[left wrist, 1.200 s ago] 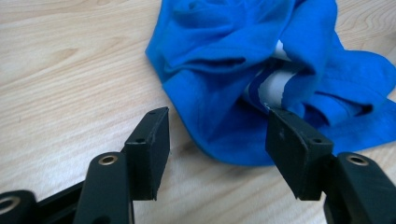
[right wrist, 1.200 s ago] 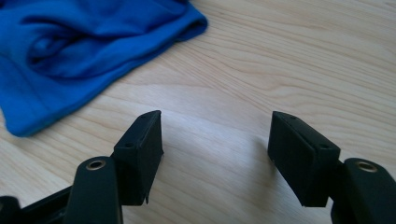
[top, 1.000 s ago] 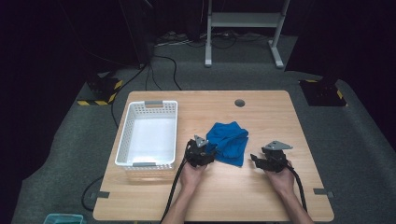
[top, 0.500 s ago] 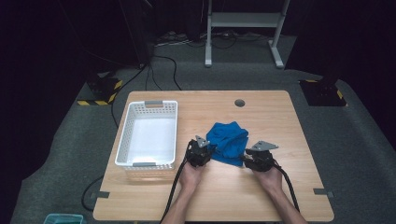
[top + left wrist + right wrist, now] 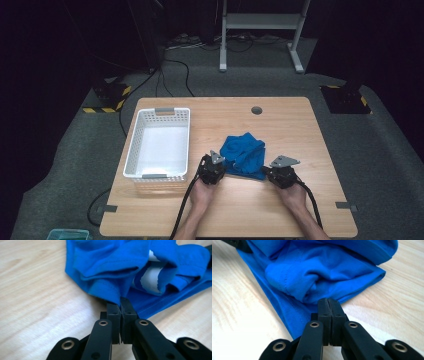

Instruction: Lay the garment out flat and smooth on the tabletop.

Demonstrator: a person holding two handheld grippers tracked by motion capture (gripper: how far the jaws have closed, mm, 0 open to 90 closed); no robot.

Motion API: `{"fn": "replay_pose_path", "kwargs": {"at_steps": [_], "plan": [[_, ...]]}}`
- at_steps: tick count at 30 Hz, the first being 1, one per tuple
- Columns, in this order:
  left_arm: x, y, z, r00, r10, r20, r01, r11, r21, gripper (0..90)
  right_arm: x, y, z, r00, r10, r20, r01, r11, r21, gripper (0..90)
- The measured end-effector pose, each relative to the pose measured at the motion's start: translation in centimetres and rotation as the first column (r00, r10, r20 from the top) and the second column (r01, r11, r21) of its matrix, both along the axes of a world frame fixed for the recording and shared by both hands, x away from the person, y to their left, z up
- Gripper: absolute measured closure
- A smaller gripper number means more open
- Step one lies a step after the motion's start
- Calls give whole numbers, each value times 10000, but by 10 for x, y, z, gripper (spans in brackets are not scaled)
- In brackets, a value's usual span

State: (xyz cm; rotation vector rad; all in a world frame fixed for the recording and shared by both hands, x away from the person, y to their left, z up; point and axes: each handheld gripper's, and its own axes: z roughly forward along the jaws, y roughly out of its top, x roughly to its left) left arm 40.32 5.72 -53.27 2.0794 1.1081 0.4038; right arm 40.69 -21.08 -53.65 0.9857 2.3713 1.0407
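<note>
Left gripper view: left gripper (image 5: 121,305) has just been closing and its jaws are now clenched on a folded edge of the blue garment (image 5: 120,267), cloth pinched right at the tips. Right gripper view: right gripper (image 5: 329,305) likewise has just been closing, jaws pressed together against the garment's near hem; only a thin bit of fabric seems caught there (hard to tell how deep).

High view: both grippers sit at the near edge of the crumpled garment (image 5: 245,152), left gripper (image 5: 214,167) at its left corner, right gripper (image 5: 280,170) at its right. It lies on the wooden table (image 5: 300,130), just right of the empty white basket (image 5: 137,145) and not in it.

Risks, my guess:
- shallow pinch on either side slips out on lifting, dropping one corner.
- left jaws may hold several layers, so the garment lifts bunched rather than spread.
- uneven pull drags the cloth across the table towards the basket rim and snags.
</note>
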Motion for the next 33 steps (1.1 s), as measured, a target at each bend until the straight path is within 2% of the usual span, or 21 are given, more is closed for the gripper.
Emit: {"fn": "replay_pose_path", "kwargs": {"at_steps": [1,2,3,4,6,7,8,9,10,12,14,18,23,24,25,27,29,32,33], "plan": [[0,-1,0,10000,57,41,-58,10000,70,778,-1,0,0,10000,-30,34,30,10000,-8,800],[0,-1,0,9999,90,48,-90,10000,2,696,-1,-1,2,9999,-37,96,36,10000,25,681],[0,-2,0,9999,140,31,-140,9998,-120,696,-1,-1,2,9999,-37,96,36,10000,25,681],[1,-3,0,9997,236,54,-235,9996,-154,647,-1,0,4,9999,49,152,-52,9998,202,601],[2,-3,0,9996,271,53,-270,9995,-165,648,-1,1,5,9997,105,199,-109,9997,218,572],[4,-4,-1,9995,306,12,-306,9994,-167,663,-3,4,7,9986,372,381,-382,9989,262,543],[4,-4,-1,9995,306,12,-306,9994,-167,683,-3,4,7,9986,372,381,-382,9989,262,543],[4,-4,-2,9994,351,32,-350,9992,-201,704,-5,8,8,9970,618,461,-632,9976,294,529],[5,-4,-2,9993,379,27,-378,9990,-221,704,-5,8,8,9970,618,461,-632,9976,294,529],[6,-3,-2,9991,417,7,-417,9988,-253,770,-6,11,7,9957,810,446,-822,9963,256,513],[6,-2,-2,9992,410,29,-409,9989,-244,800,-9,14,7,9925,1143,434,-1154,9930,236,496],[6,-2,-2,9992,402,57,-400,9990,-183,837,-12,18,9,9892,1362,548,-1374,9903,203,485],[6,-5,-2,9996,266,138,-266,9996,-64,860,-11,24,8,9896,1300,609,-1321,9907,321,519],[5,-6,-2,9996,235,133,-234,9997,-50,860,-10,26,7,9900,1260,638,-1281,9913,303,557],[5,-6,-2,9998,187,119,-187,9998,-26,864,-9,28,5,9903,1227,659,-1246,9919,250,677],[4,-6,-1,9999,99,122,-99,9999,27,867,-7,29,5,9917,1095,681,-1111,9936,209,794],[3,-6,-1,9999,27,119,-29,9999,96,868,-7,27,5,9923,1043,668,-1064,9939,278,821],[0,-7,-1,9998,-124,128,121,9998,180,870,-3,17,9,9964,447,714,-483,9976,500,845],[-1,-7,0,9997,-197,124,195,9996,217,870,-3,17,9,9964,447,714,-483,9976,500,845]]}}
